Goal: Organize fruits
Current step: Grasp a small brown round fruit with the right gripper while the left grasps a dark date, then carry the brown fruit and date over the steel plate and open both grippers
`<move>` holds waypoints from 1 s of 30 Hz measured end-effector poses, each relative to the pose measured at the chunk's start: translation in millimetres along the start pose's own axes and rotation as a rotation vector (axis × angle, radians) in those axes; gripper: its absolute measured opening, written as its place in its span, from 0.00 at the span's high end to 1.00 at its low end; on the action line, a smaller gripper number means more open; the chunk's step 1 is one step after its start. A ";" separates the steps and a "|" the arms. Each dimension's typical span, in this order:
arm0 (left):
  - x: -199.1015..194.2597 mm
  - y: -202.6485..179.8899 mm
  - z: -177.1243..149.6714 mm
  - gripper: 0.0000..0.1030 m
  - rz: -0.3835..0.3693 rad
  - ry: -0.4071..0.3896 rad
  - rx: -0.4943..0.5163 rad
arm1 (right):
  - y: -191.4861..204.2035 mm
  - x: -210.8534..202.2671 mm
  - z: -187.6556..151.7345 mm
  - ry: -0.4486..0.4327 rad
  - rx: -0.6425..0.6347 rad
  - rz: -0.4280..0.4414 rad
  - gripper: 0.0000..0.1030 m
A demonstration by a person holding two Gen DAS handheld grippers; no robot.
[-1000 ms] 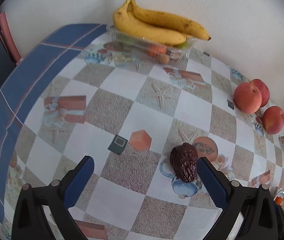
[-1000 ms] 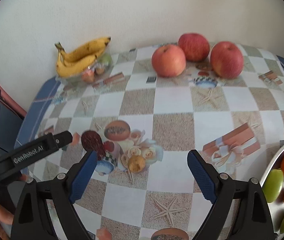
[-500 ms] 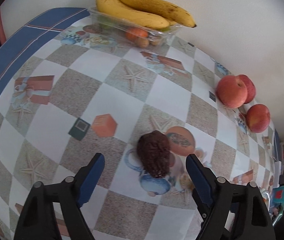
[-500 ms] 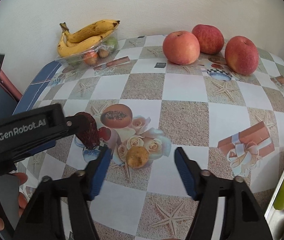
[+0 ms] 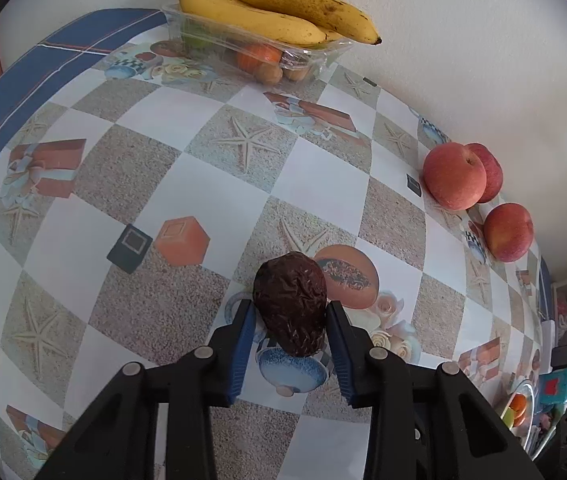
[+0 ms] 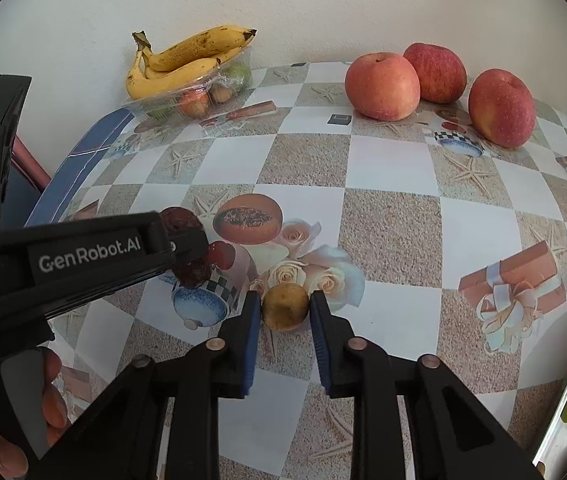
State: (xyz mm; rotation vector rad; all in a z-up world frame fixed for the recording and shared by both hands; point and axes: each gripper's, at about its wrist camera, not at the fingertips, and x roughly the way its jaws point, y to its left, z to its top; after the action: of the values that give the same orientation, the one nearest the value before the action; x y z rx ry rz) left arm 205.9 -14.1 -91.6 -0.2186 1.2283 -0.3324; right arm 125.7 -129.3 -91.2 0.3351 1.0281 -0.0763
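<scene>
A dark brown wrinkled date-like fruit (image 5: 291, 304) lies on the patterned tablecloth. My left gripper (image 5: 289, 320) is shut on its sides; it also shows in the right wrist view (image 6: 187, 248), partly hidden behind the left gripper's finger. My right gripper (image 6: 285, 308) is shut on a small yellow-brown round fruit (image 6: 285, 307) resting on the table. Three red apples (image 6: 381, 86) stand at the back right. Bananas (image 6: 187, 60) lie on a clear plastic tray (image 5: 259, 50) holding small fruits at the back.
A metal plate (image 6: 563, 400) with green and orange small fruits sits at the right table edge. The white wall runs behind the table. The blue tablecloth border (image 5: 43, 68) marks the left edge. The person's hand (image 6: 11, 420) holds the left gripper.
Both grippers moved forward and closed: the left around the dark fruit, the right around the yellow-brown fruit. Both were open earlier.
</scene>
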 end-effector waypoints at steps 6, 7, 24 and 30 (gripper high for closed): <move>-5.5 -2.6 -1.9 0.63 0.017 -0.001 0.017 | -0.3 -4.2 -0.1 0.005 0.007 0.007 0.75; -7.0 -3.4 -2.7 0.63 0.021 -0.001 0.020 | -0.2 -6.1 -0.1 0.003 0.008 0.005 0.75; -46.1 -19.0 -38.2 0.63 0.054 -0.008 0.051 | -7.6 -70.8 -19.9 -0.033 0.012 -0.032 0.75; -60.1 -33.4 -50.6 0.63 0.063 -0.035 0.084 | -21.9 -92.7 -33.9 -0.027 0.044 -0.054 0.75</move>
State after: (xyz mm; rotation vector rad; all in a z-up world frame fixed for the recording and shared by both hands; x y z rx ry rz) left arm 135.8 -22.6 -43.5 -0.1125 1.1816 -0.3241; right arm 44.9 -148.2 -33.6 0.3453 1.0102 -0.1511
